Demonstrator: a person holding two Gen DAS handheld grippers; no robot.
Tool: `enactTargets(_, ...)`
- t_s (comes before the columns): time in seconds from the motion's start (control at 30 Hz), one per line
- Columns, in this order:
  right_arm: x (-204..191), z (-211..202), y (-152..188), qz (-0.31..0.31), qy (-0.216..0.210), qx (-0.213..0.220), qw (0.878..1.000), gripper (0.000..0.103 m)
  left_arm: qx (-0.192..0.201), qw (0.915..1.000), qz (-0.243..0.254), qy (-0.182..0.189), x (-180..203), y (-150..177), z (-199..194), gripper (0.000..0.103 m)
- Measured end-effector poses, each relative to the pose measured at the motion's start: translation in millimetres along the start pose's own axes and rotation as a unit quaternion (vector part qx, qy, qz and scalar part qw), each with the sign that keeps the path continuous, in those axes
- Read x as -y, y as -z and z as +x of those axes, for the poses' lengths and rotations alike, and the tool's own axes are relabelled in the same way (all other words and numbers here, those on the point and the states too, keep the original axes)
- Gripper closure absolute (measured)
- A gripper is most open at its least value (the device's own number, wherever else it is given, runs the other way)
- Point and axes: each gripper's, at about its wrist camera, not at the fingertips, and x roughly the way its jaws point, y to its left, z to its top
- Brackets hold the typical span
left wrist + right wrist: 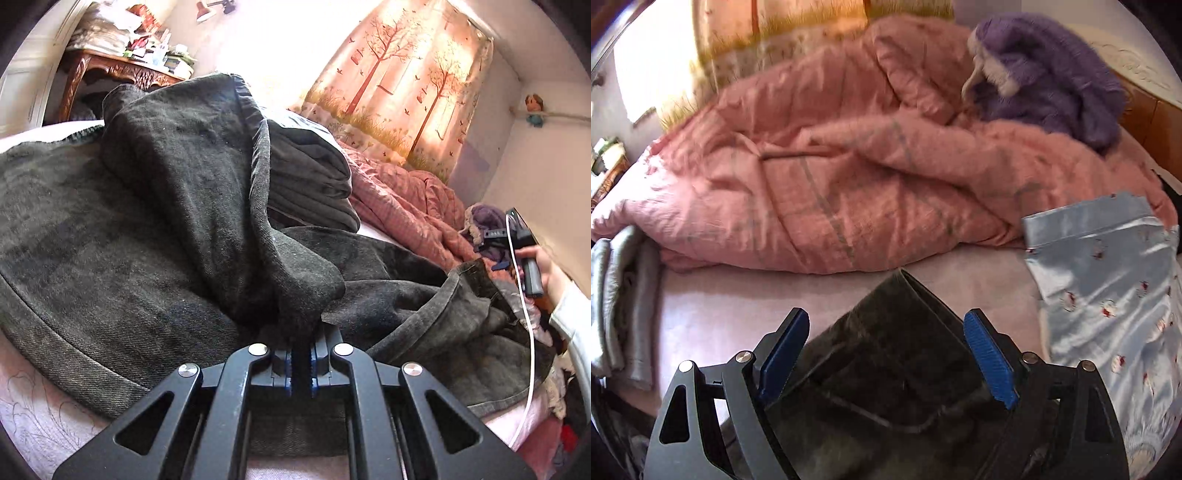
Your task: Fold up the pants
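Note:
Dark grey pants [147, 229] lie spread over the bed in the left wrist view. One thick fold of them runs down into my left gripper [303, 363], which is shut on the cloth. At the far right a hand [550, 273] holds my right gripper [493, 254] above the pants' other end. In the right wrist view my right gripper [888, 354] stands open, its blue pads [990, 365] wide apart. A folded corner of the pants [897, 339] lies beneath and between the pads, and they do not press on it.
A crumpled pink quilt [831, 177] fills the far side of the bed, with a purple fluffy garment [1045, 74] on it. A light blue satin garment [1108, 295] lies at the right and folded grey cloth [620, 295] at the left. A cluttered carved table [122, 70] stands beyond the bed.

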Motion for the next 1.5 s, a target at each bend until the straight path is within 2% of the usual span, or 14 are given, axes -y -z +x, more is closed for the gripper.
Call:
enactTargets(0.13, -3.9, 23.2, -8.2, 0.0, 0.047, 0.001, 0.999, 0.022, 0.0, 1.0, 0.001, 0.0, 0.2, -0.2, 1.2, 0.096)
enactTargets(0.17, -5.4, 28.5, -8.1, -0.009, 0.057, -0.004, 0.998, 0.04, 0.0, 1.0, 0.002, -0.001, 0.8, -0.4, 1.6, 0.096)
enactTargets(0.2, -5.7, 33.8, -6.4, -0.014, 0.056, -0.016, 0.998, 0.071, 0.0, 1.0, 0.003, -0.001, 1.2, -0.2, 1.7, 0.096)
enactTargets(0.3, -1.5, 27.4, 3.8, -0.023, 0.021, -0.008, 0.999, 0.087, 0.0, 1.0, 0.005, -0.003, 0.4, -0.3, 1.0, 0.096)
enactTargets(0.37, 3.9, 0.6, 19.0, -0.03, 0.006, 0.052, 0.998, 0.09, -0.002, 1.0, 0.006, -0.005, 1.3, -1.3, 1.9, 0.095)
enactTargets(0.6, 35.4, -117.7, 120.8, -0.064, -0.011, 0.204, 0.977, 0.091, -0.011, 0.9995, 0.02, -0.021, 7.2, -3.6, 5.3, 0.095)
enactTargets(0.77, 92.8, -174.6, 204.2, -0.015, -0.005, 0.237, 0.971, 0.091, -0.019, 0.9983, 0.037, -0.041, 12.0, -4.2, 8.3, 0.094)
enactTargets(0.93, 128.2, -177.6, 266.7, -0.019, 0.044, 0.23, 0.972, 0.091, -0.023, 0.9972, 0.047, -0.053, 14.0, -4.1, 9.0, 0.094)
enactTargets(1.07, 169.1, -162.9, 300.6, 0.039, 0.059, 0.209, 0.975, 0.091, -0.026, 0.9965, 0.054, -0.058, 14.7, -4.5, 9.5, 0.094)
enactTargets(1.1, 178.5, -158.0, 305.5, 0.048, 0.068, 0.206, 0.975, 0.101, -0.028, 0.9964, 0.054, -0.058, 14.8, -5.1, 9.8, 0.094)
enactTargets(1.17, 196.2, -150.5, 312.3, 0.064, 0.094, 0.208, 0.971, 0.102, -0.029, 0.9962, 0.056, -0.06, 15.8, -5.0, 10.6, 0.094)
enactTargets(1.37, 219.2, -152.9, 313.6, 0.088, 0.013, 0.238, 0.967, 0.101, -0.028, 0.9957, 0.06, -0.065, 15.5, -4.9, 11.2, 0.094)
enactTargets(1.43, 216.6, -158.7, 316.7, 0.085, -0.002, 0.253, 0.964, 0.098, -0.027, 0.9961, 0.058, -0.061, 14.1, -4.9, 11.1, 0.094)
enactTargets(1.5, 215.6, -161.4, 321.9, 0.096, -0.037, 0.261, 0.96, 0.063, -0.026, 0.9963, 0.056, -0.059, 14.3, -4.6, 11.0, 0.094)
